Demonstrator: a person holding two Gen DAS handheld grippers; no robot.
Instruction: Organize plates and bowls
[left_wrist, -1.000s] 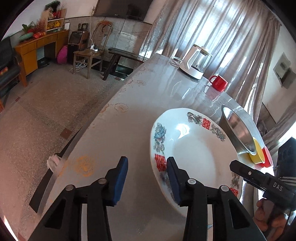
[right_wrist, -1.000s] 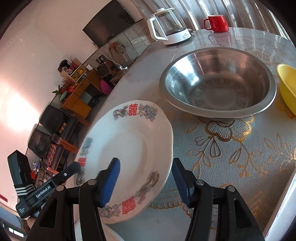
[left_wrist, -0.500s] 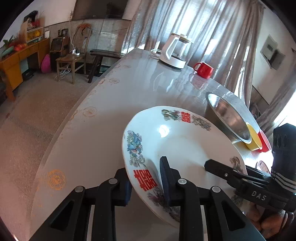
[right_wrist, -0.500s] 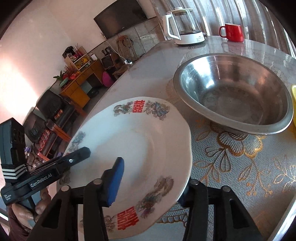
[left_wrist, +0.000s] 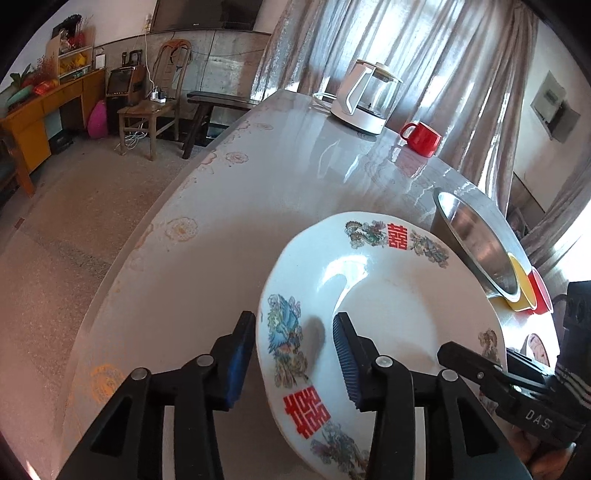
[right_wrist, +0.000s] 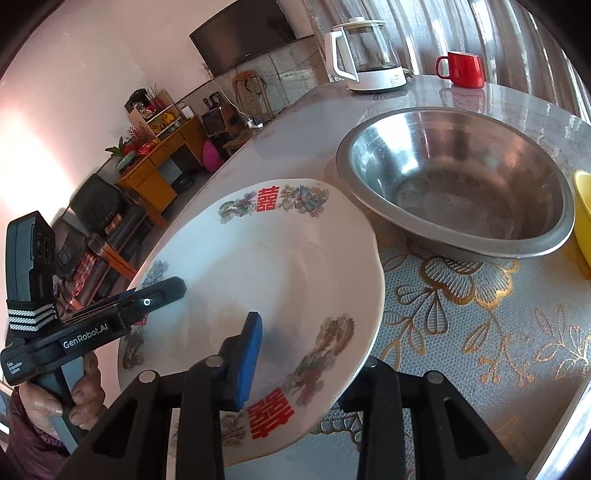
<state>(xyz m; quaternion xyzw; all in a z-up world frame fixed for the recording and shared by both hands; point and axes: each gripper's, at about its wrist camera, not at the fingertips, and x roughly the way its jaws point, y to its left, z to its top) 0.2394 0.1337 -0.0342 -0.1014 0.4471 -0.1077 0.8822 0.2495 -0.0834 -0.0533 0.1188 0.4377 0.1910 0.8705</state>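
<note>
**Plate straddled at two rim points, both grippers unclamped**

Plate (left_wrist: 388, 306) (white, red characters and dragon print on the rim) sits near the desk (left_wrist: 258, 177) edge closest to me, beside the steel bowl (right_wrist: 454, 184); its side toward the bowl looks tilted up, though I cannot tell whether it rests on the bowl's rim or is lifted.

Left gripper (left_wrist: 295, 354): released, jaws spread, one pad outside the plate rim and one over the inner face. Neither pad looks pressed on.

Right gripper (right_wrist: 310, 354): one blue pad above the plate's inner face, the other finger hidden under the rim. Gap visible, so I read it as released too, not gripping.

Risks, my judgement:
- Glazed rim is slick and sloped; closing on it shallowly could squirt the plate out.
- Uneven closing of the two grippers could twist the plate or knock it against the steel bowl.
- Plate lies close to the desk edge; a slip toward me could send it to the floor.

Room: wide bare desk beyond the plate toward the kettle (left_wrist: 365, 99) and red mug (left_wrist: 423, 138). Past the steel bowl, a yellow bowl (left_wrist: 519, 284) and a red one crowd that side.
</note>
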